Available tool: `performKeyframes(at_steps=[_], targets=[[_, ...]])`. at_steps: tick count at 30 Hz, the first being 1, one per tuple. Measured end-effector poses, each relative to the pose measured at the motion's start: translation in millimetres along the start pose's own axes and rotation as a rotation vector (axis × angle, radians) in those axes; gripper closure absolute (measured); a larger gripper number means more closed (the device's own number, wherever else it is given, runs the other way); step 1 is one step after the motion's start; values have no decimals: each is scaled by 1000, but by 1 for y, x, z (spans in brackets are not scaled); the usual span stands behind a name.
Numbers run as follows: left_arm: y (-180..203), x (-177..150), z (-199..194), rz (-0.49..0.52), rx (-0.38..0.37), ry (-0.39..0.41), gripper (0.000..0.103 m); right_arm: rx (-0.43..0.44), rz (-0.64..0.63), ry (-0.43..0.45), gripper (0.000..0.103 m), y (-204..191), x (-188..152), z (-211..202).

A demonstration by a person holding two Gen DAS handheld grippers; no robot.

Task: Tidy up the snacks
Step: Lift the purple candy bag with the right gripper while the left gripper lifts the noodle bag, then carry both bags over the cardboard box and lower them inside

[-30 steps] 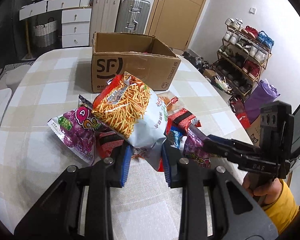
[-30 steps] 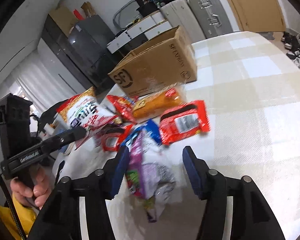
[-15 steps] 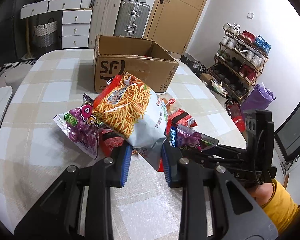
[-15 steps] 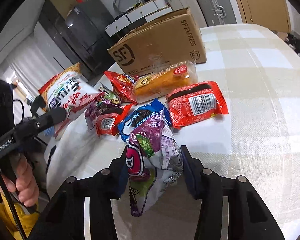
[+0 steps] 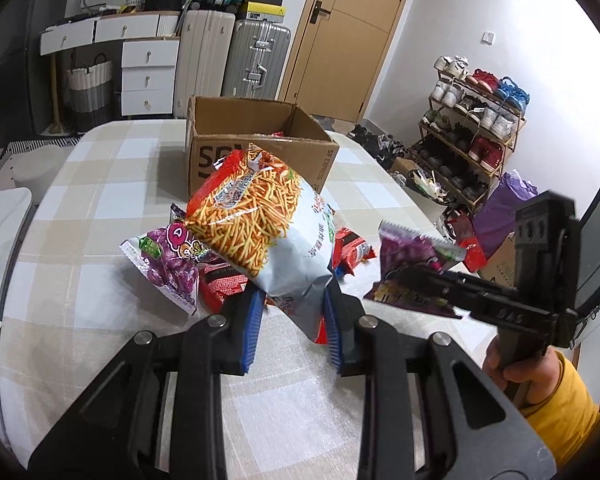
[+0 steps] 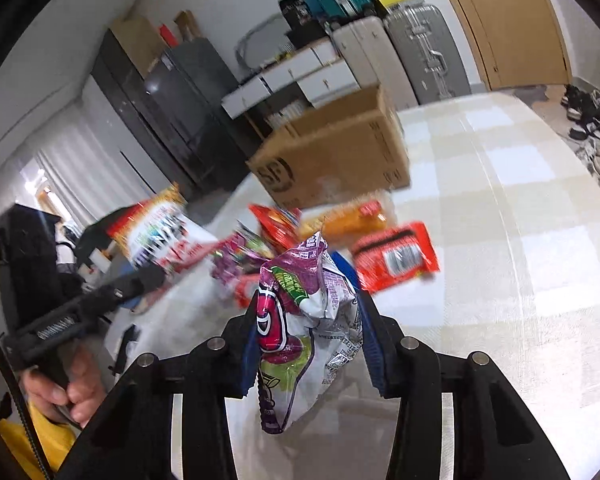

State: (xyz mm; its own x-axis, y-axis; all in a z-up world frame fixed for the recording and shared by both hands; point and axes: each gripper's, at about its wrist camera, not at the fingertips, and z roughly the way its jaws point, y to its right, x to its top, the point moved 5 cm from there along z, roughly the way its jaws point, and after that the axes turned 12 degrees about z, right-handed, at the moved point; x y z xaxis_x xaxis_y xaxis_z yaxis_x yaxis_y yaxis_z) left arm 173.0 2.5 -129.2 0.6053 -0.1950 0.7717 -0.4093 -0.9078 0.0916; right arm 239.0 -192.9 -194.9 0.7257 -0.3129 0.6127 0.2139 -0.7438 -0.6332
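My right-hand view is smeary, so I cannot read most of the packets lying on the table (image 6: 520, 240). The words on the side of the brown cardboard box (image 5: 260, 148) are partly covered in my left view by the bag I carry. I can only see a scrap of red inside the box, nothing more.

My left gripper (image 5: 292, 320) is pinching the bottom corner of a puffy noodle snack bag (image 5: 260, 224). The bag is crinkly plastic, orange with thin sticks drawn on it and pale grey below. It hangs up in the air over the pile, in front of the box.

My right gripper (image 6: 306, 344) is closing, and its blue ribbed pads already press a purple candy bag (image 6: 304, 320) from both sides. That bag is shiny, wrinkled foil with a zigzag top edge, and it is lifted off the table.

Under the noodle bag lies another purple bag (image 5: 164, 264), flat and glossy. Next to it is a red packet (image 5: 224, 286), half covered. A flat red wrapper (image 6: 396, 256) and a long orange pack (image 6: 352, 218) lie near the box.

The tablecloth is soft and woven, with beige and white squares.
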Motion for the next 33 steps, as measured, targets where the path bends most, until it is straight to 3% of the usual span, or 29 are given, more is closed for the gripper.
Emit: performKeyframes(at_steps=[7,20,26,33], targets=[[14,3,-45,19,28,35,78,72,-18,42,59,-35,7,-24],[17,5,-108,4,77,77,78,121,-38,80,59,-71,19,-50],[10,22,-129,8,90,112,78,132,-62,94,59,-85,39,-54],[-6,64,-141,8,84,146,78,158,-116,141,59,-112,86,-62]])
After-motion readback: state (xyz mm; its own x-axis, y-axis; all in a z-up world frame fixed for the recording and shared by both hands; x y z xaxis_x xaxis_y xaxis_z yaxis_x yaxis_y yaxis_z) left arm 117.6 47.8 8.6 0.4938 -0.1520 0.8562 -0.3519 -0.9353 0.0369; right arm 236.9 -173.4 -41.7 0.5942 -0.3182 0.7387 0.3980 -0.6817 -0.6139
